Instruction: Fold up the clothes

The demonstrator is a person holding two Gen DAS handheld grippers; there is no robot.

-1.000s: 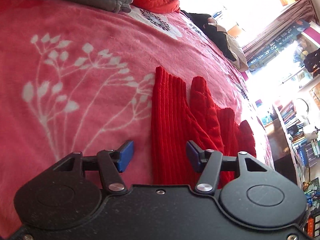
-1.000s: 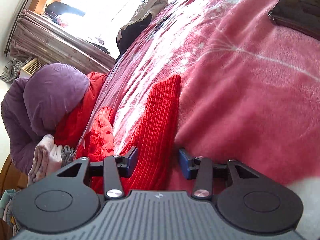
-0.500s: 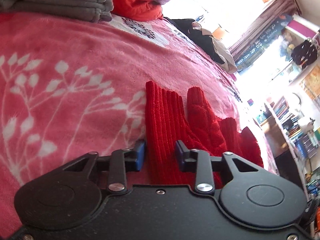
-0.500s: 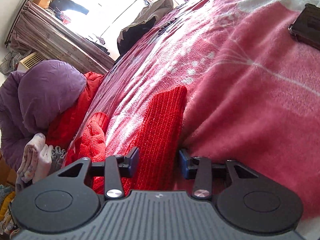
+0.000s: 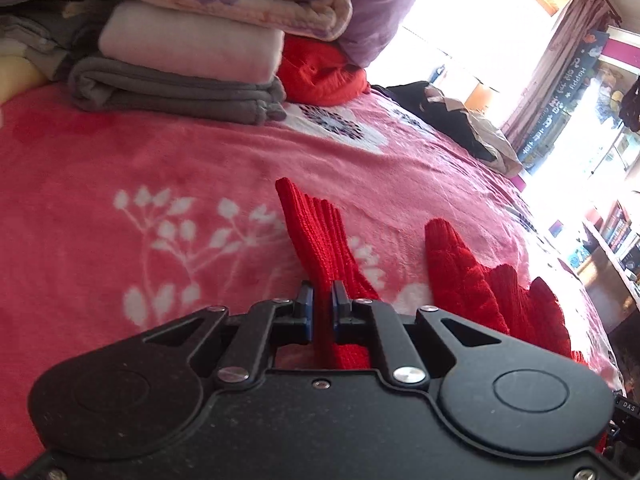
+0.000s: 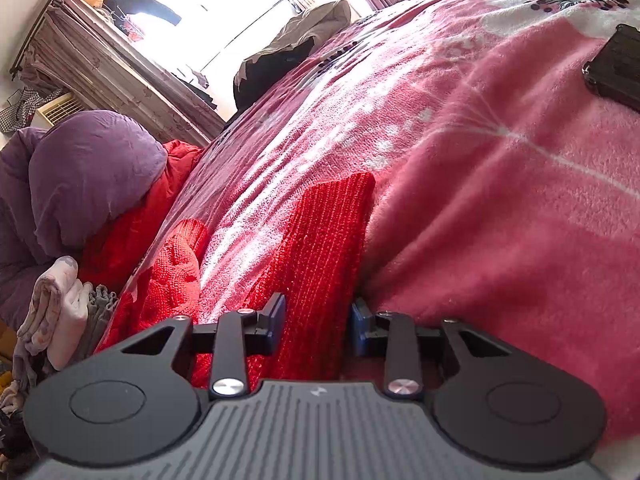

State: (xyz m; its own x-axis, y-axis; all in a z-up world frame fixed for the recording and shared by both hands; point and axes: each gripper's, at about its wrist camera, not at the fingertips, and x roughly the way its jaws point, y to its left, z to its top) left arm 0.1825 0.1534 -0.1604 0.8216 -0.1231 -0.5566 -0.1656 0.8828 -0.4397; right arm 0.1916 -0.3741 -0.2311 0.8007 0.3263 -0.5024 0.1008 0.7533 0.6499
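A red knit sweater lies on the pink flowered blanket. In the left wrist view my left gripper is shut on the sweater's ribbed hem, which rises bunched between the pads; a sleeve lies to the right. In the right wrist view my right gripper is open, its blue pads on either side of the ribbed hem, low on the blanket. The sweater's cable-knit part lies to the left.
A stack of folded blankets and a red garment sit at the far side of the bed. A dark garment lies near the window. A black flat object lies on the blanket at right. A purple bundle is at left.
My left gripper has closed on the ribbed hem and lifted it, so it bunches up. My right gripper has narrowed slightly around the other hem corner but stays open.
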